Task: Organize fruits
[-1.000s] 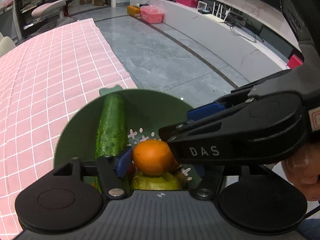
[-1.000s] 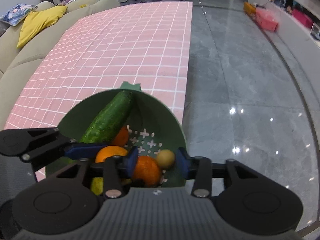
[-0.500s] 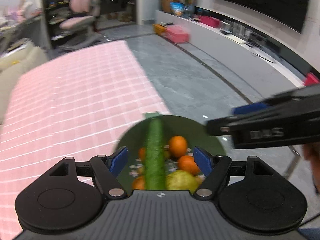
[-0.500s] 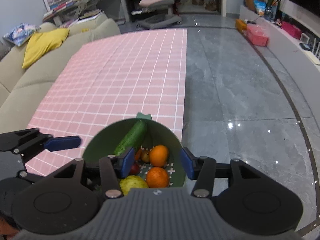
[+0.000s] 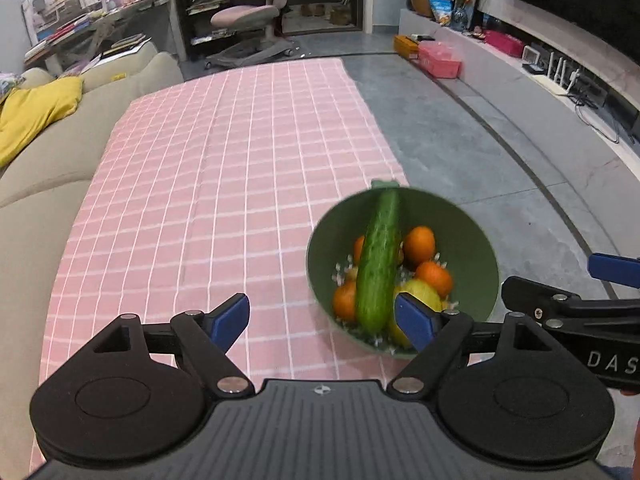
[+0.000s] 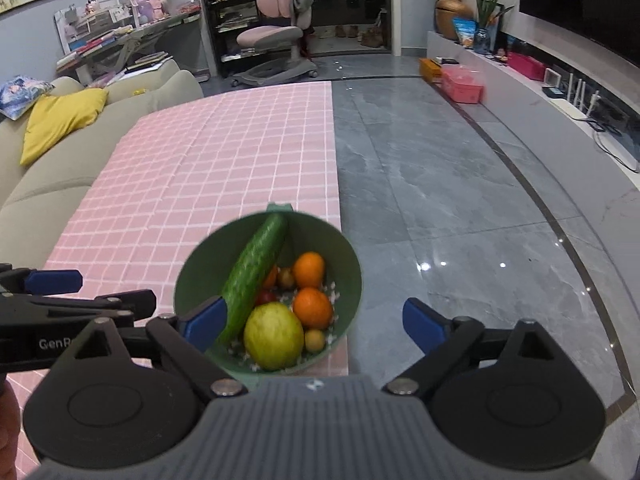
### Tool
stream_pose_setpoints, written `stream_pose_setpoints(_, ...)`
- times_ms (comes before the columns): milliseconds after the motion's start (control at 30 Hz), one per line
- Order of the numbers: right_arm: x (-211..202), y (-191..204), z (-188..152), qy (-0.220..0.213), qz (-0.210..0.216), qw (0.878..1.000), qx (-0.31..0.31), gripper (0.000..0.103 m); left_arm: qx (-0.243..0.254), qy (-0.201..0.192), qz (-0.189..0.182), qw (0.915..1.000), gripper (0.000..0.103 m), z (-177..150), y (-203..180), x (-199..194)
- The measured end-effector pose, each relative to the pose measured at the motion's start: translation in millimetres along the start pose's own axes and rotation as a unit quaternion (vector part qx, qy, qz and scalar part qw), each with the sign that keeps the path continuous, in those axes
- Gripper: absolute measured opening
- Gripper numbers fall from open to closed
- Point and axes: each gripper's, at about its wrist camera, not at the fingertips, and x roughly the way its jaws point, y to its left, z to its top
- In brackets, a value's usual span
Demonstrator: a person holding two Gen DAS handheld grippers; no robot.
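Pink checked cloth (image 6: 224, 168), green bowl (image 6: 344, 252) of fruit beyond both gaping tools

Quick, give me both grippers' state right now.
Left gripper: open, holding nothing.
Right gripper: open, holding nothing.

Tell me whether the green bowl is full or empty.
Partly full. The green bowl holds a cucumber leaning on its wall, oranges, a yellow-green fruit and smaller fruits; perforated bottom still shows between them.
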Motion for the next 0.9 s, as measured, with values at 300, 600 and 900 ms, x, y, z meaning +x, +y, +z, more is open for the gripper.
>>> stream_pose_setpoints(300, 9.7, -8.3, -29.3, 0.014, -0.002, 0.999, 0.035, 0.093, 0.017, -0.003, 0.032, 0.9993, 0.095, -19.8, -9.0, 1.8)
stream_pose_setpoints(600, 10.0, -7.1, -30.3, 0.014, -0.003, 0.999, 0.031, 0.093, 0.016, 0.002, 0.032, 0.9994, 0.094, -20.2, -8.2, 4.2)
stream_pose_setpoints(900, 10.7, -5.5, -30.2, 0.016, -0.004, 0.999, 0.029, 0.092, 0.014, 0.006, 0.032, 0.9994, 0.094, -21.7, -7.7, 4.3)
